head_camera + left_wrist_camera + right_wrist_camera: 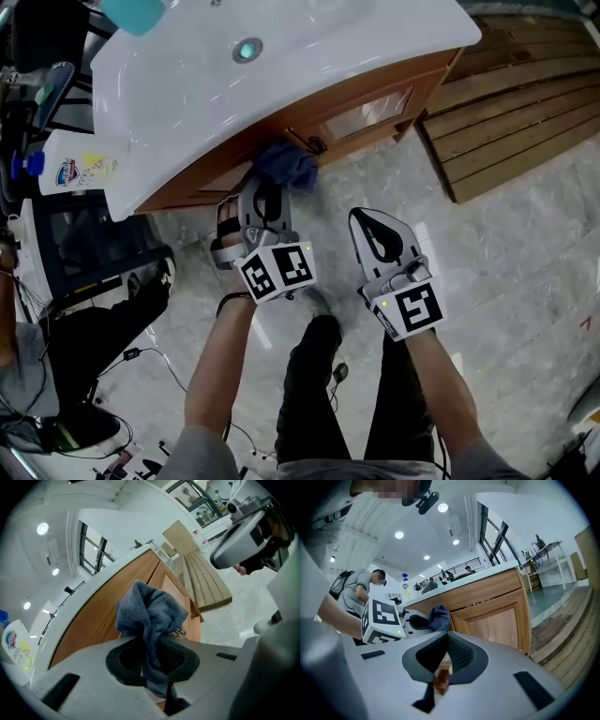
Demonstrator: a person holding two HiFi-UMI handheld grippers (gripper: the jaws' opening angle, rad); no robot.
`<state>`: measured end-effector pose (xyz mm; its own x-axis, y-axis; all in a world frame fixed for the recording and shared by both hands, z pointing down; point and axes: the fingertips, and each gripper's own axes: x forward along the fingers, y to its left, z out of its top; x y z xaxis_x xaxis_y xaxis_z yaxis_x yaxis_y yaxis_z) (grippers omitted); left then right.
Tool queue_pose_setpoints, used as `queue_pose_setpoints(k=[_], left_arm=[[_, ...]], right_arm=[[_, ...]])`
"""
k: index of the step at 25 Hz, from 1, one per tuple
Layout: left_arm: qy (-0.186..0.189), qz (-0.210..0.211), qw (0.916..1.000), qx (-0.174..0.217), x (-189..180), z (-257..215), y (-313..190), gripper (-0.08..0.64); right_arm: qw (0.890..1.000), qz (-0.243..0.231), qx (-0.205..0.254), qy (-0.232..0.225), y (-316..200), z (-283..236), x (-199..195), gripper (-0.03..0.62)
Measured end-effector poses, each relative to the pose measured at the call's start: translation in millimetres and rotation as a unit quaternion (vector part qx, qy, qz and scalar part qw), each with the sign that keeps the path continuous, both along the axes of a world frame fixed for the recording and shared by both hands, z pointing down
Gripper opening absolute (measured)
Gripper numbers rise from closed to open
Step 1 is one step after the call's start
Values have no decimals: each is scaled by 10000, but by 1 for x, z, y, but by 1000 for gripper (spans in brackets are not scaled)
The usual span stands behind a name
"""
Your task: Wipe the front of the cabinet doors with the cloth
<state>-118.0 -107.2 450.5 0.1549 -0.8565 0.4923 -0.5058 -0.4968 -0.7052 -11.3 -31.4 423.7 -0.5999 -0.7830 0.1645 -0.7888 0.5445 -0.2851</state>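
Left gripper [152,652] is clamped on the cloth [150,613], which is wadded at the cabinet [375,86] front, just under the counter. Right gripper [445,638] is closed, empty and clear. The cloth looks soft, light and floppy, so hold the bunched tail and press the wad flat.

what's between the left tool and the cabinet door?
The blue cloth, clamped in the left tool and bunched toward the cabinet door; clearest in the left gripper view.
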Motion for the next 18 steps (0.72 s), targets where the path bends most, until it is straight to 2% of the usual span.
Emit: queue_pose_setpoints(k=[9,18], left_arm=[[-168,115,9997,-132,-6,8,-11,61],[112,-101,9983,-567,-6,41,-22,61]], right_arm=[[9999,147,32,-84,-12,4,1,11],[9996,265,-54,-75,-14,21,12,11]])
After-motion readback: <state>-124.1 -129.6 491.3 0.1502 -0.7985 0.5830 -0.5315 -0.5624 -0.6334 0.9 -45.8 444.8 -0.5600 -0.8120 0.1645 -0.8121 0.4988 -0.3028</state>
